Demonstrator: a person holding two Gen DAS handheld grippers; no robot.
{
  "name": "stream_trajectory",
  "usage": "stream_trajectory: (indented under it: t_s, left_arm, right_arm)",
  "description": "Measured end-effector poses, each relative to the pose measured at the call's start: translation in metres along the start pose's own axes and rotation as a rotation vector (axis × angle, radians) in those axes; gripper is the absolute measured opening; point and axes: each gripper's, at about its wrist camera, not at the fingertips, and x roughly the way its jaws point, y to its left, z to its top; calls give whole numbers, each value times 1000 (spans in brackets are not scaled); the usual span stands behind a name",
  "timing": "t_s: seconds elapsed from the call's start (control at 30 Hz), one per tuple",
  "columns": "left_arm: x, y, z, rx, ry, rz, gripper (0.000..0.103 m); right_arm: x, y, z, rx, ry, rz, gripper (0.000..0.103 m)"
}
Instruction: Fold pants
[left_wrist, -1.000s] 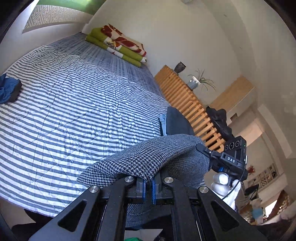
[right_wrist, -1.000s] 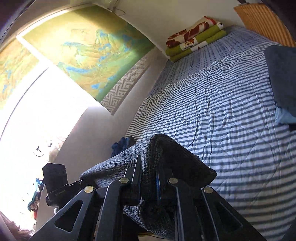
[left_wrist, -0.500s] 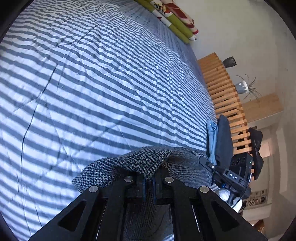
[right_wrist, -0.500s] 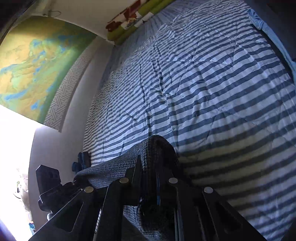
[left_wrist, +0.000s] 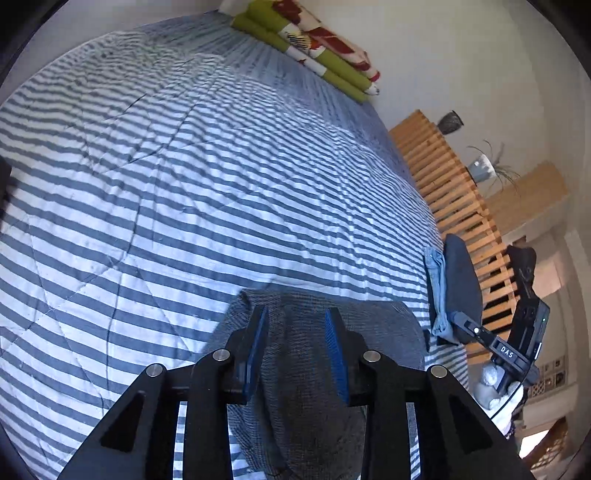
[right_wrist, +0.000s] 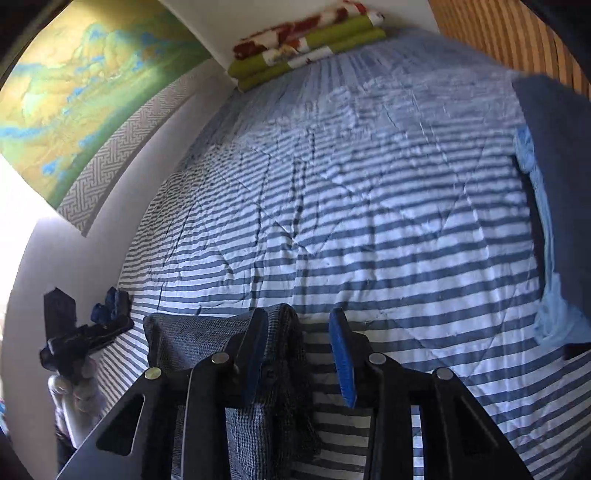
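Striped bed (left_wrist: 184, 206) | pants (left_wrist: 314, 350) now lie on it, near edge | left gripper (left_wrist: 297, 341) and right gripper (right_wrist: 299, 341) released (clamped a second ago) | fold laid down.

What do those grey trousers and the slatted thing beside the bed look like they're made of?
The grey pants look like woven, wool-like cloth: a fine matte check shows in the weave. The slatted frame looks like light, unpainted wood, by its warm honey colour; the grain is too small to tell.
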Motion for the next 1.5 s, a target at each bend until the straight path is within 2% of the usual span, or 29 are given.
stream_trajectory:
  t_s: [0.1,0.17,0.23,0.3,0.33,0.37,0.43,0.5,0.6,0.7,0.77,0.87,1.0,1.1,1.13,1.17,1.23,1.27,1.3,1.33,1.4,1.5]
  left_arm:
    - [29,-32,-17,108,78,-21,34]
    - [52,-36,-23,136,108,21,34]
    - [75,-24,-19,131,117,113,34]
    - [100,2,-9,85,135,179,26]
    - [111,16,-6,40,157,176,19]
    - [117,25,-4,2,155,155,19]
    - [107,21,-4,-4,131,146,19]
    - [88,6,-12,55,97,168,21]
    - [57,-22,-39,151,59,176,22]
    - [40,-46,-78,216,82,153,22]
    - [45,-46,-101,217,118,136,23]
    - [64,-33,-125,222,128,182,27]
    - [59,-16,-128,155,105,128,29]
    - [36,-17,-125,119,55,157,30]
    - [27,-16,-124,105,27,188,41]
    - [17,-14,-121,86,-3,201,60]
    - [6,-7,-115,38,-43,220,84]
    - [5,-3,-110,15,-46,241,86]
    - [8,1,-106,-2,-37,253,86]
    - [13,4,-102,-15,-22,254,87]
    - [26,10,-95,-40,15,256,87]
    - [50,19,-95,-92,85,245,87]
  right_arm:
    - [0,48,-16,-162,-29,2,30]
    - [19,67,-26,-205,16,36,30]
    - [44,72,-31,-214,47,3,30]
    - [73,66,-34,-252,56,-99,28]
    - [88,59,-32,-246,67,-143,26]
    - [103,50,-29,-226,98,-160,24]
    - [123,37,-26,-209,136,-189,22]
    - [118,41,-24,-227,125,-204,22]
    - [83,53,-29,-238,87,-164,22]
    - [39,64,-50,-243,44,-91,23]
    - [23,71,-71,-250,33,-61,24]
    - [23,72,-108,-231,78,-13,25]
    - [50,67,-144,-238,148,-41,25]
    - [48,79,-153,-330,144,-89,25]
    - [42,80,-150,-331,139,-77,26]
    - [35,80,-146,-318,126,-62,32]
    - [23,77,-138,-294,92,-76,51]
    - [18,74,-133,-284,62,-108,67]
    - [15,72,-129,-278,25,-143,74]
    - [14,70,-125,-272,-4,-170,75]
    - [17,61,-112,-230,3,-189,75]
    - [32,44,-96,-126,69,-119,76]
